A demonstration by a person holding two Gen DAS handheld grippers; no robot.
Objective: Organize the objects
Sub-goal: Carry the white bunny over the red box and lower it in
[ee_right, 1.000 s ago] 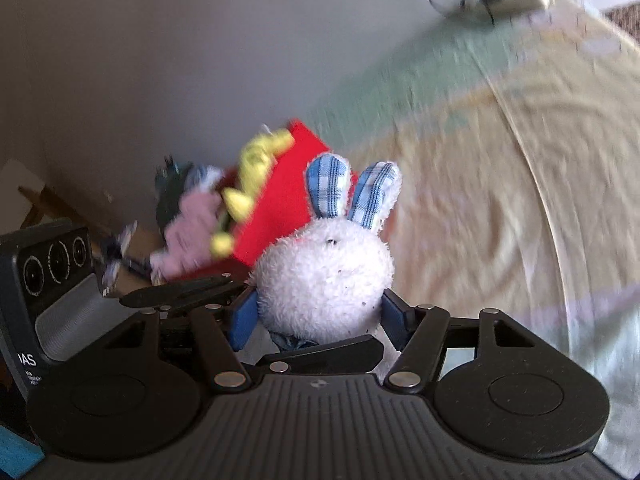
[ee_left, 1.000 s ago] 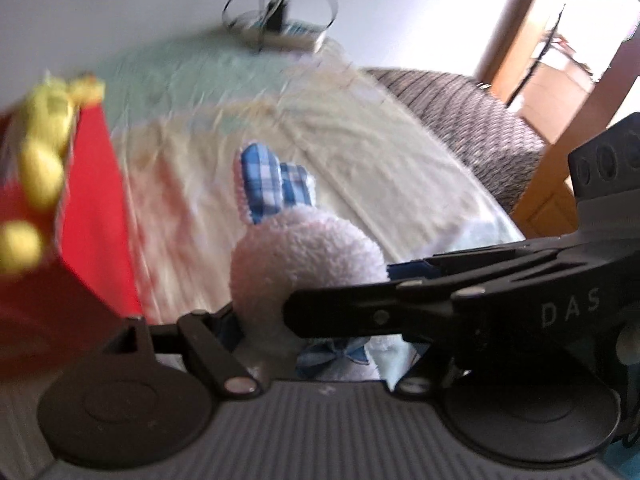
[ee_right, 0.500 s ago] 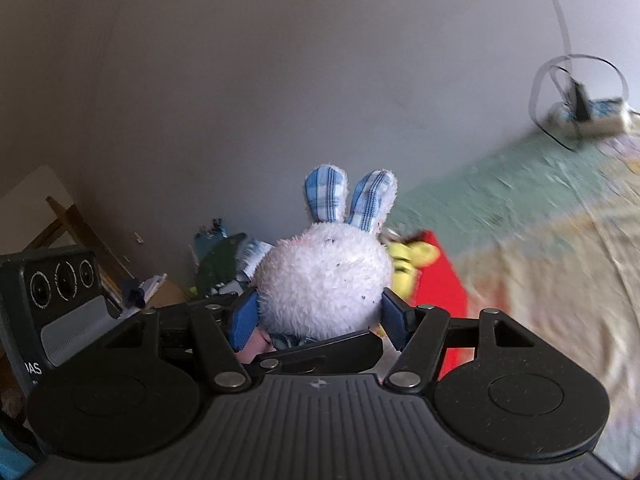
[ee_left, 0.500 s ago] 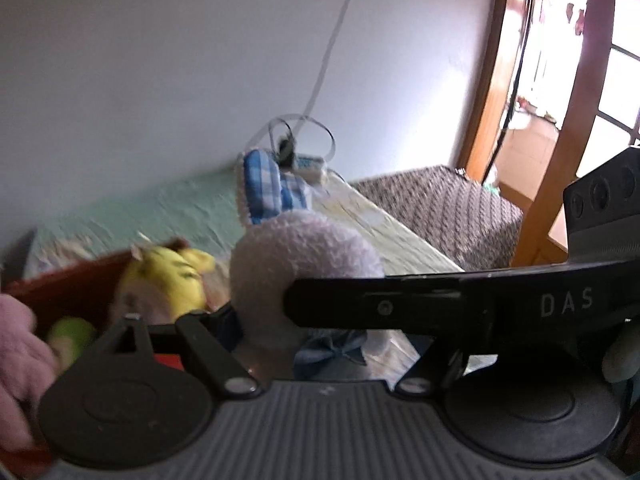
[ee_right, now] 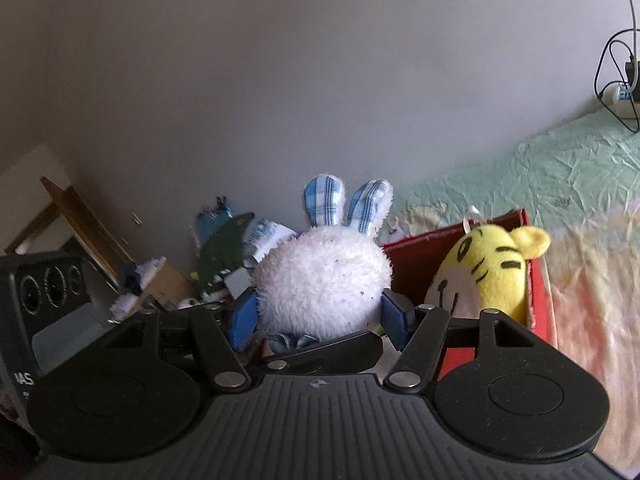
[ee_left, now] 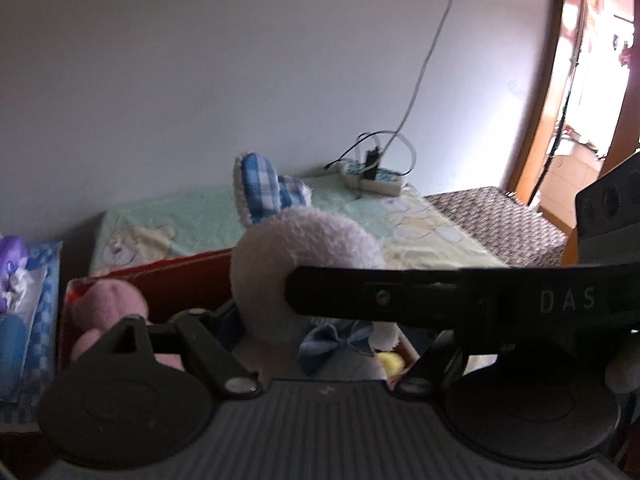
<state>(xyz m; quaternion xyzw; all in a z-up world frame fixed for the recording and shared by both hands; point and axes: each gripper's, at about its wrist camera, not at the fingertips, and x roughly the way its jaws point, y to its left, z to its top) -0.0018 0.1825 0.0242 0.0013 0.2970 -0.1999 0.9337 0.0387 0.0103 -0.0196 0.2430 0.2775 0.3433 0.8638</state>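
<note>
A white plush bunny with blue checked ears sits between the blue pads of my right gripper, which is shut on it. It also shows in the left wrist view, where my left gripper is shut on its lower body by the blue bow; the right gripper's black finger crosses in front. The bunny hangs over a red box holding a yellow tiger plush and a pink plush.
The red box stands on a bed with a green and yellow sheet. A power strip with cables lies at the wall. Blue packets lie left of the box. Clutter sits by the wall.
Both grippers have carried the bunny leftward from above the open sheet to over the red box, and the views have tilted up toward the wall. Both stay shut on it.
</note>
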